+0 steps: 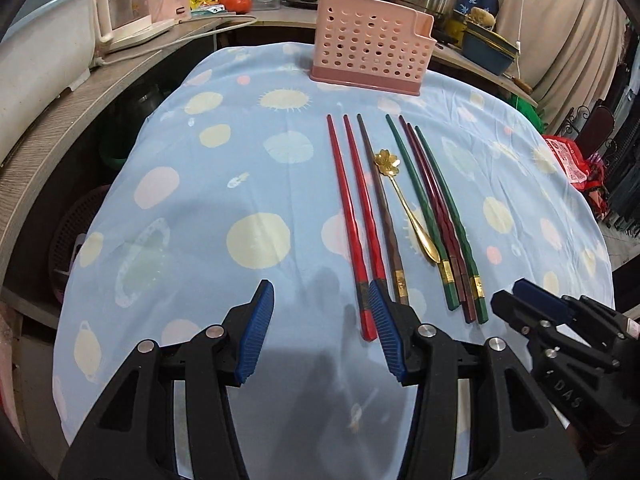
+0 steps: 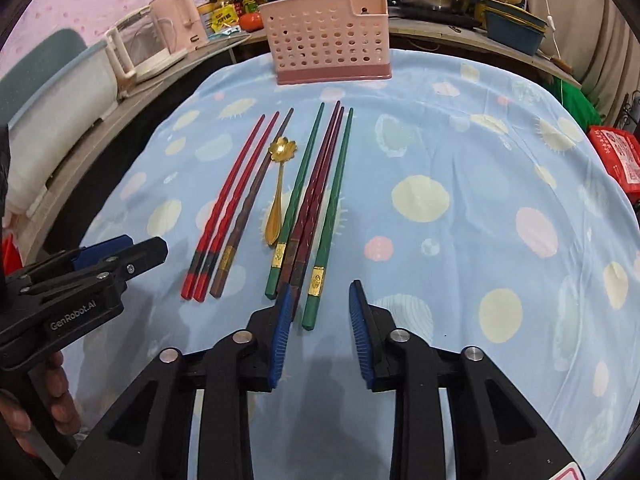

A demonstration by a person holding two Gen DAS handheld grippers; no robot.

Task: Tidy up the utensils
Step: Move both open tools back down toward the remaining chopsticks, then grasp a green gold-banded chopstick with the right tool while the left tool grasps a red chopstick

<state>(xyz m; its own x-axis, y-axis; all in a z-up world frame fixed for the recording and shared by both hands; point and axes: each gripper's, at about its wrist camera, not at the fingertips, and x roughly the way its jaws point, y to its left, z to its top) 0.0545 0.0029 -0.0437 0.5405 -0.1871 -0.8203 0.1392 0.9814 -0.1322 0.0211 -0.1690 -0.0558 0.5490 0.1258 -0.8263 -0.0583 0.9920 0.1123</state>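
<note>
Pink plastic, the perforated utensil holder point(image 2: 328, 40) stands at the desk's far edge, beyond a row of chopsticks point(image 2: 320, 200) and a gold spoon point(image 2: 278, 188) lying lengthwise toward it. The right claw point(image 2: 318, 332) is nearer: released, its pads bracket the outer green chopstick point(image 2: 328, 220), seemingly untouched. The left claw point(image 1: 320, 328) gapes, empty, beside the red pair point(image 1: 354, 216).

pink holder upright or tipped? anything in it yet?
Upright: the pink holder stands on its base at the cloth's far edge. Contents: cannot tell, though the chopsticks and spoon lie outside.
</note>
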